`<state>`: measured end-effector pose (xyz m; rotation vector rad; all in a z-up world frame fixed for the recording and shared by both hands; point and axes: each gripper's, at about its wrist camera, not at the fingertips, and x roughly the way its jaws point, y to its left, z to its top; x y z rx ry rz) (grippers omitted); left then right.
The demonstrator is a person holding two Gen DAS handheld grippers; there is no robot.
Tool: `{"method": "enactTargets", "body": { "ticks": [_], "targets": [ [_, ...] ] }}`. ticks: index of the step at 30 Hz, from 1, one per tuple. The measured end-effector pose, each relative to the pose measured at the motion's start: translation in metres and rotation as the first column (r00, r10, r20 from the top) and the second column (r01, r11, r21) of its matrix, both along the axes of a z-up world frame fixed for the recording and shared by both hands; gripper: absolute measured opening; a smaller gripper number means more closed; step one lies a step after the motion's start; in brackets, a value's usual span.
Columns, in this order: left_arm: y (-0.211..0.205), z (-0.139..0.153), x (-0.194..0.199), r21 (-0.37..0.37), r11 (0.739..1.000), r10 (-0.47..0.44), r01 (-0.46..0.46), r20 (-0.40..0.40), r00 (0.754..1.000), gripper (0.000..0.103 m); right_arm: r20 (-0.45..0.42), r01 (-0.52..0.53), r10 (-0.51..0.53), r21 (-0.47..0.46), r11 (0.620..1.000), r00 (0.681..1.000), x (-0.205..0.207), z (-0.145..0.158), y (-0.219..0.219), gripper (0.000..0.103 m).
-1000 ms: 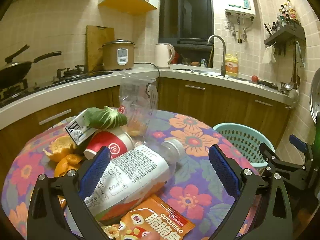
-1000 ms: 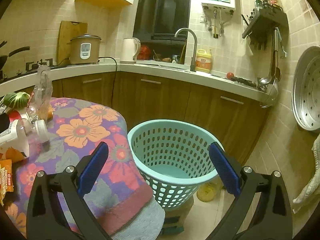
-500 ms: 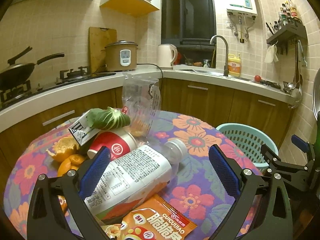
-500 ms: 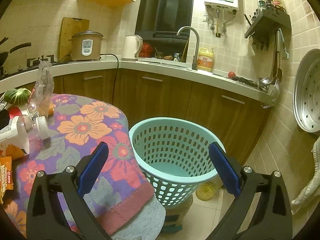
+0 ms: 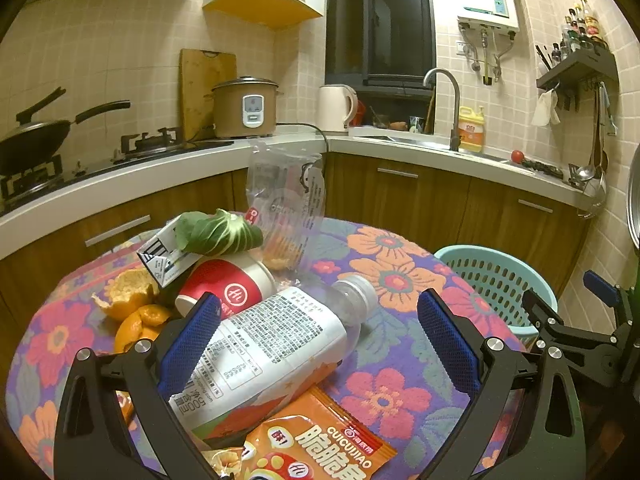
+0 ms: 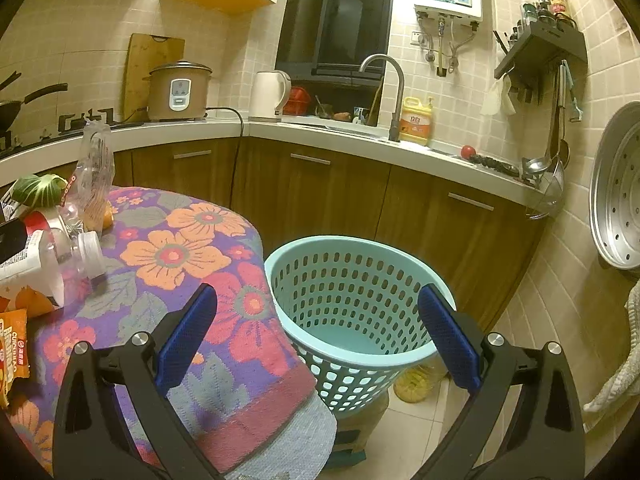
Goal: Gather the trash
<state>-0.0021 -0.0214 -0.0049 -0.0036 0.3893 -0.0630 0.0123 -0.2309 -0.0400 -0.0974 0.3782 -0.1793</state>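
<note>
Over the last second both views have drifted slightly; the litter has not moved. The round table point(image 5: 400, 384) in its flowered cloth bears the heap, with the teal basket point(image 6: 352, 280) just beside its edge, seemingly empty, though its floor is dim. The left gripper point(image 5: 318, 332) gapes wide over the lying plastic bottle point(image 5: 272, 344); the right gripper point(image 6: 318, 332) is equally wide above the basket, holding nothing. The bottle is round and could roll, dragging the orange snack packet point(image 5: 320, 448) touching it and toppling the paper cup point(image 5: 228, 284).
</note>
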Motion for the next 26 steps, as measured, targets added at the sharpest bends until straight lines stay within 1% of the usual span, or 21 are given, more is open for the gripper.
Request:
{"method": "enactTargets", "body": {
  "ticks": [12, 18, 22, 26],
  "targets": [
    [0.0004, -0.0010, 0.0012, 0.002, 1.000, 0.004, -0.004, -0.003, 1.000, 0.095, -0.015, 0.007, -0.006, 0.007, 1.000, 1.000, 0.0028, -0.0028, -0.0018, 0.096],
    [-0.0026, -0.0009, -0.0045, 0.027, 1.000, 0.012, -0.012, 0.025, 1.000, 0.095, -0.013, 0.007, -0.007, 0.004, 1.000, 1.000, 0.0032, -0.0023, -0.0016, 0.096],
    [0.0014, -0.0015, 0.0013, 0.006, 1.000, 0.020, -0.020, -0.007, 1.000, 0.096, -0.006, 0.004, -0.004, 0.003, 1.000, 1.000, 0.0018, -0.0002, -0.0011, 0.096],
    [0.0027, -0.0010, 0.0011, 0.002, 1.000, 0.022, -0.022, -0.008, 1.000, 0.096, -0.004, -0.002, 0.002, 0.003, 1.000, 1.000, 0.0009, 0.0001, -0.0004, 0.096]
  ]
}}
